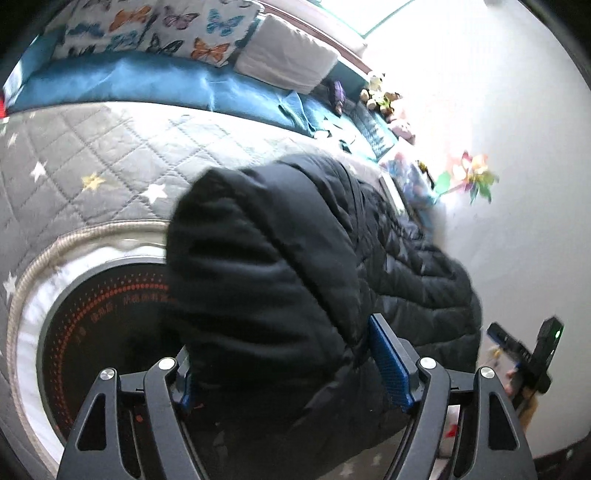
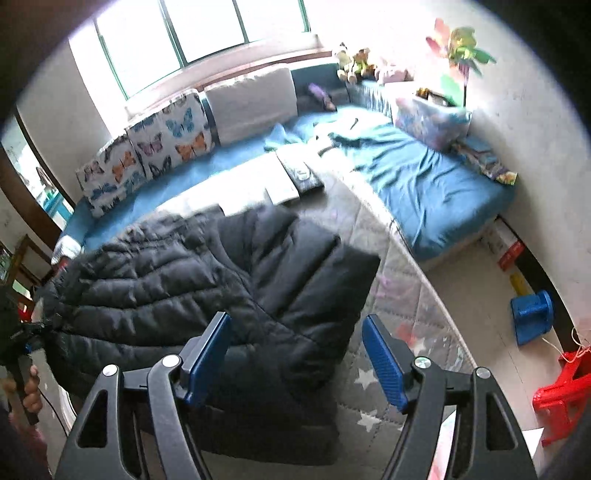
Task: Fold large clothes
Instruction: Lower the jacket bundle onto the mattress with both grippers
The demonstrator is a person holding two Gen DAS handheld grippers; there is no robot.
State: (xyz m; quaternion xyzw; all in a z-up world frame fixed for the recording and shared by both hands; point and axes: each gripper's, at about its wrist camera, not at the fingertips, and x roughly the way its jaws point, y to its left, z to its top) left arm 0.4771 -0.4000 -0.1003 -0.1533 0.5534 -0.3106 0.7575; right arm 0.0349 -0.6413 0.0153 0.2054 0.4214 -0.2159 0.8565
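Left wrist view: the left tool [image 1: 284, 365] has its jaws spread wide around a thick bunched fold of the black quilted jacket [image 1: 280, 266]; the right blue pad [image 1: 389, 363] lies against the fabric, the left pad is mostly hidden behind it, so whether the fold is truly pinched cannot be told. The jacket is raised in front of the camera, above the grey star-printed quilt [image 1: 92, 162] and a round black disc with orange markings [image 1: 107, 317]. The right tool [image 1: 532, 354] appears at the right edge against the white wall.

Right wrist view: the right tool [image 2: 295, 354] stands with jaws apart and holds nothing; its left pad [image 2: 208, 350] overlaps the jacket's edge, its right pad [image 2: 384, 362] hangs over the quilt [image 2: 399, 295]. The jacket [image 2: 207, 280] lies spread across the quilt, one sleeve or panel turned over toward the right. Behind it: blue bedding [image 2: 424, 184], butterfly cushions [image 2: 147, 151], a window [image 2: 199, 29]; a red stool [image 2: 561, 391] stands on the floor
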